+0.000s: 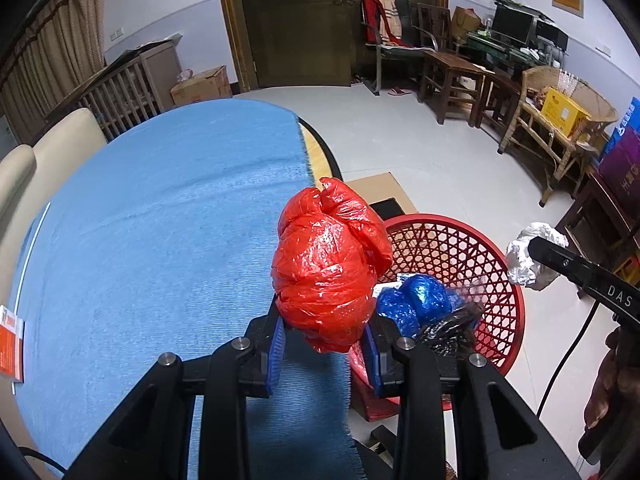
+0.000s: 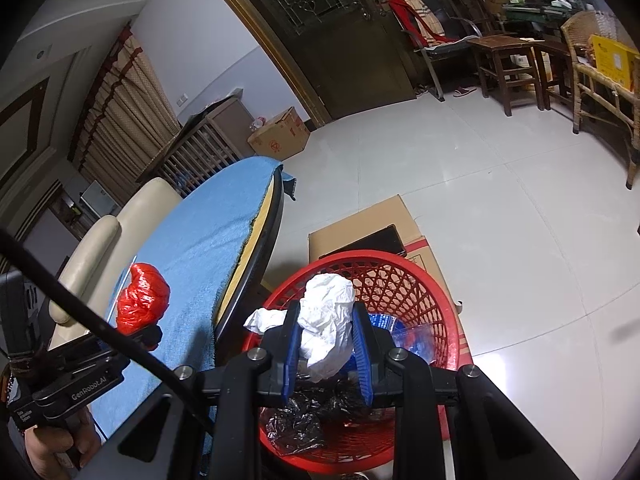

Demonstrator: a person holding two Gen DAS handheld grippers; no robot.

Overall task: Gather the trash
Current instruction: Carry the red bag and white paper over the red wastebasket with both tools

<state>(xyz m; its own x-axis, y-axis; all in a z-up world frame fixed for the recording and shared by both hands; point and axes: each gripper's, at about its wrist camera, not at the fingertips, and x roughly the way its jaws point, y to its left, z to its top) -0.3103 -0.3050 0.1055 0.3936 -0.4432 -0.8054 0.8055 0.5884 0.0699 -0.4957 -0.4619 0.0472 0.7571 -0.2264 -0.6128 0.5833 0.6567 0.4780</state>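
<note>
Lived-in home living room, dark wooden double door (image 1: 304,20) with leaded glass, pleated curtains (image 1: 52,48), wooden chairs (image 1: 452,68), wicker armchair (image 1: 560,120), cardboard boxes (image 1: 202,85), slippers on pale tiled floor (image 2: 500,200), cluttered computer desk (image 1: 516,36)

Basket (image 2: 420,280) on floor right of table (image 2: 224,240); box (image 2: 360,224) behind.

A: What is on the round table (image 1: 320,160)?
B: A blue cloth (image 1: 160,220) covers most of the top. At the right edge, bare yellow wood with a black rim shows. An orange and white packet (image 1: 12,344) lies on the cloth at the left edge.
A: And on the floor (image 2: 500,200)?
B: A cardboard box (image 2: 360,224) sits beside the table. A red basket (image 2: 436,280) sits on that box.
</note>
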